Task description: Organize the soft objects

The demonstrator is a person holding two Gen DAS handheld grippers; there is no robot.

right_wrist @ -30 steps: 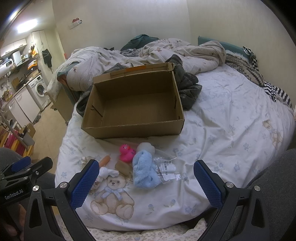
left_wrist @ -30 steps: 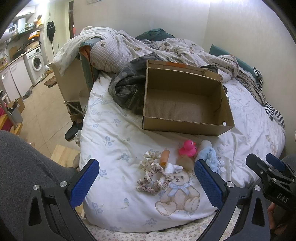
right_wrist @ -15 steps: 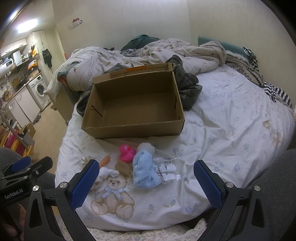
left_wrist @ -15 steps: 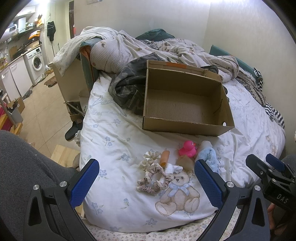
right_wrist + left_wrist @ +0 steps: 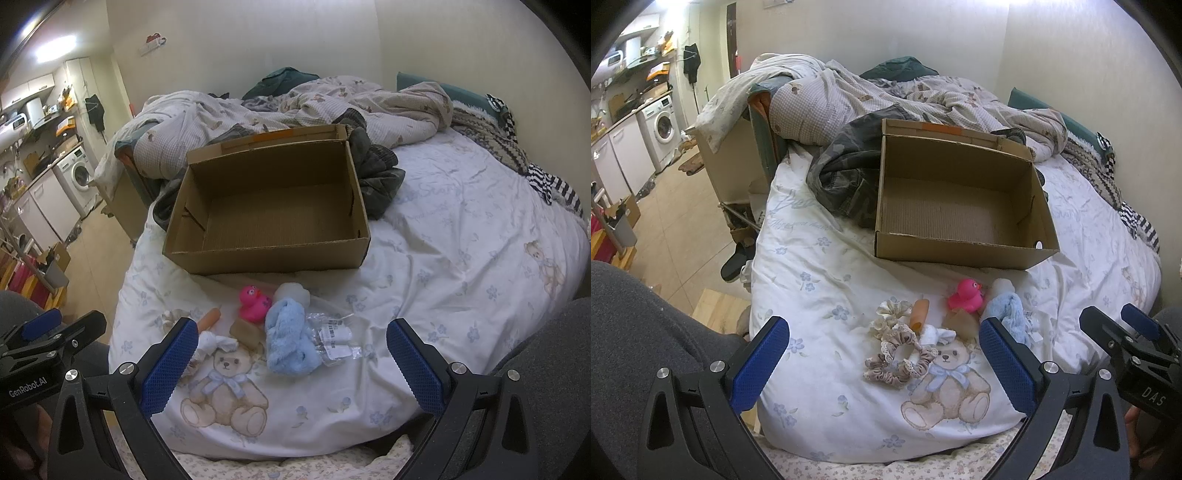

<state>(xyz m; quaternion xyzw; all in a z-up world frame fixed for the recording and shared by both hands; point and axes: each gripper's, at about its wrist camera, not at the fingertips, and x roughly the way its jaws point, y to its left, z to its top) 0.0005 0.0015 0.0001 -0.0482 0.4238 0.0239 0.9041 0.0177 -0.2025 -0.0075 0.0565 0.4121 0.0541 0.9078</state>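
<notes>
An empty cardboard box [image 5: 960,206] [image 5: 273,214] sits open on the bed. In front of it lie small soft items: a pink duck [image 5: 964,295] [image 5: 253,305], a fluffy blue cloth [image 5: 290,341] [image 5: 1010,312], a white puff [image 5: 291,293], beige scrunchies [image 5: 897,356], an orange tube [image 5: 919,314] [image 5: 208,319], a brown piece [image 5: 245,332] and a clear packet [image 5: 334,338]. My left gripper [image 5: 882,363] is open above the scrunchies. My right gripper [image 5: 290,365] is open above the blue cloth. Both are empty.
A white bedsheet with a printed teddy bear [image 5: 223,393] covers the bed. A dark camouflage garment [image 5: 846,181] lies left of the box, a rumpled duvet [image 5: 295,107] behind it. The bed's left edge drops to a tiled floor [image 5: 676,229].
</notes>
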